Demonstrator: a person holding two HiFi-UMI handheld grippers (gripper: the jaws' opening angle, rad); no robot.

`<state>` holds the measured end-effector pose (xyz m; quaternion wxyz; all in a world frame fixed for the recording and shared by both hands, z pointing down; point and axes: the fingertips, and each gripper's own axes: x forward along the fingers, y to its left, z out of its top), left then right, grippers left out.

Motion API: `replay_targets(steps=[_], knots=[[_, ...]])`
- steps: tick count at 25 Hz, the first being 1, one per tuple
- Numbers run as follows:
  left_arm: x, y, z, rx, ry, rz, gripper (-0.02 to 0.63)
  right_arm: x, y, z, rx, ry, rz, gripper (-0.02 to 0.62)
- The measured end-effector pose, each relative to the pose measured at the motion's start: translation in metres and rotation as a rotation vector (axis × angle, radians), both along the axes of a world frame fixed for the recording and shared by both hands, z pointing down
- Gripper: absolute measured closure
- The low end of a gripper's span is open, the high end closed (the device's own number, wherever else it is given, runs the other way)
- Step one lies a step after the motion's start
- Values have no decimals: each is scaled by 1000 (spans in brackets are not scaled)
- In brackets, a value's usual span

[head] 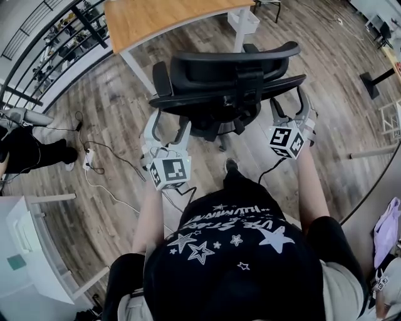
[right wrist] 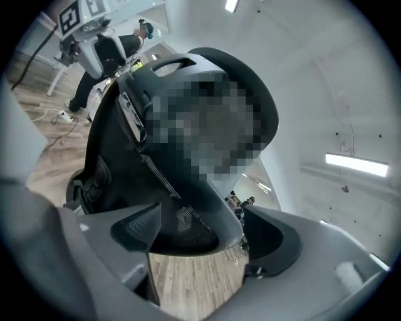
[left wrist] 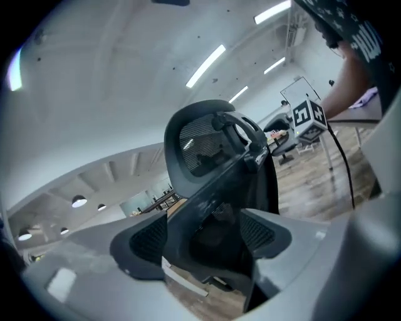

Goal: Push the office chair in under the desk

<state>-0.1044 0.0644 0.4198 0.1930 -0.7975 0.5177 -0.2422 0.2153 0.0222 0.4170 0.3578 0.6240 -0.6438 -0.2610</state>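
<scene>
Wood-plank flooring [head: 326, 144] fills the room, with one wood-topped worktop [head: 156, 19] on white legs at the far side. One black office chair [head: 232, 69] stands on the floor just short of the worktop's near edge, its back turned to the person. Two tongs reach for that back, and each carries one cube with square black-and-white markers. The left tongs [head: 169, 122] stand spread wide, with the left edge of the chair back between the pads. The right tongs [head: 290, 108] are spread wide too, straddling the right edge, with a gap showing beside one pad. The person's black shirt [head: 232, 244] bears white stars and lettering I cannot read.
</scene>
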Motion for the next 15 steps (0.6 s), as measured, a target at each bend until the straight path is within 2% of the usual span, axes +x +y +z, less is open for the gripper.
replay_targets(steps=[4, 6, 10, 15], knots=[[-2, -13, 0, 20, -149, -57, 236, 0, -9, -2, 4, 82, -11, 173], [-2, -19, 3, 14, -210, -57, 236, 0, -14, -2, -5, 102, -20, 173], [2, -29, 7, -3, -255, -52, 236, 4, -26, 7, -63, 129, -6, 173], [5, -45, 6, 30, -341, -72, 236, 12, -42, -1, -47, 156, 13, 209]])
